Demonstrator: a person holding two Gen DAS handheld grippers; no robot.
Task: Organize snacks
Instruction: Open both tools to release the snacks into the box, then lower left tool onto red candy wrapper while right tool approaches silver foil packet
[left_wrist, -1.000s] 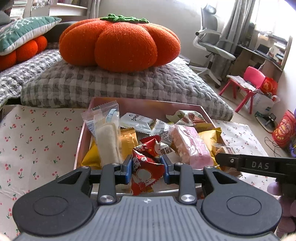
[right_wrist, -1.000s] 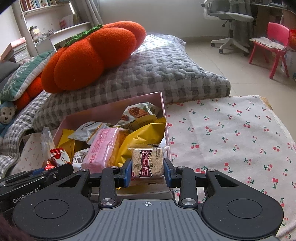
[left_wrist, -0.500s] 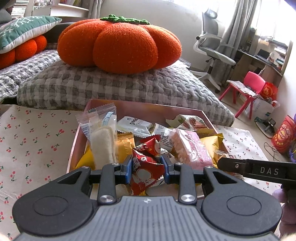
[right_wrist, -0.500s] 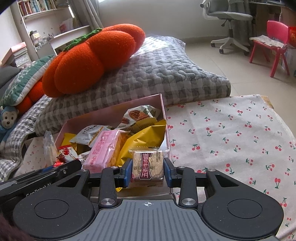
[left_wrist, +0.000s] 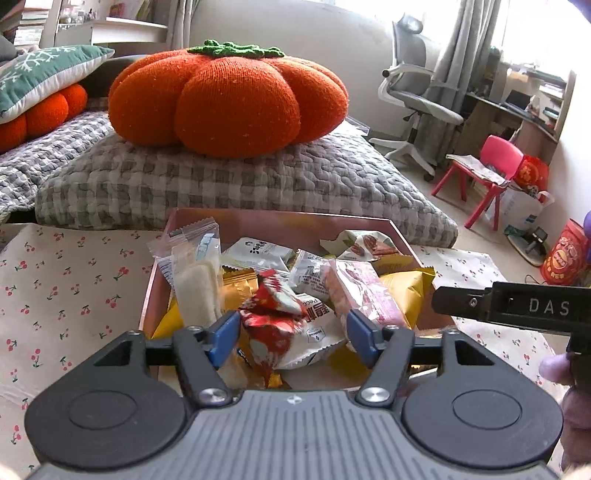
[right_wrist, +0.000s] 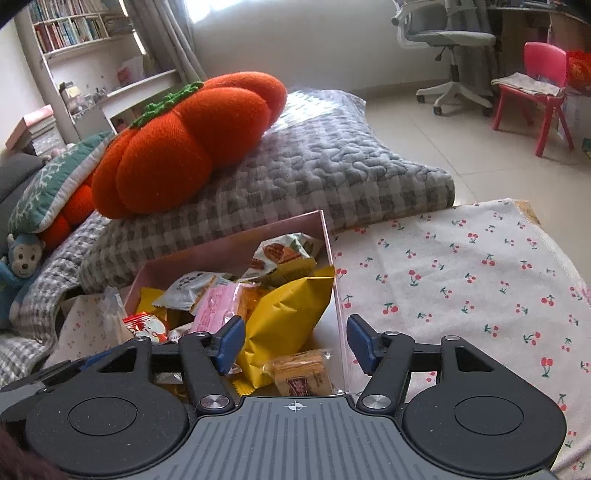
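Note:
A pink box (left_wrist: 280, 221) full of wrapped snacks sits on a cherry-print cloth. My left gripper (left_wrist: 291, 336) is open over its near edge; the red and white packet (left_wrist: 271, 321) lies loose between the fingers, resting on the pile. My right gripper (right_wrist: 295, 347) is open over the box's right near corner (right_wrist: 338, 306); the brown cracker packet (right_wrist: 303, 373) lies in the box below it, beside a yellow bag (right_wrist: 284, 314). A pink packet (left_wrist: 365, 295) and a clear white-bar packet (left_wrist: 195, 277) lie in the box. The right gripper's body (left_wrist: 517, 306) shows at the left wrist view's right.
A grey quilted cushion (left_wrist: 221, 184) with an orange pumpkin pillow (left_wrist: 229, 99) lies just behind the box. The cherry cloth (right_wrist: 461, 280) spreads right of the box. An office chair (left_wrist: 417, 92) and a pink child's chair (left_wrist: 487, 166) stand on the floor beyond.
Both grippers opened. The left let go of the red and white packet, the right let go of the brown cracker packet, and both packets dropped into the box.

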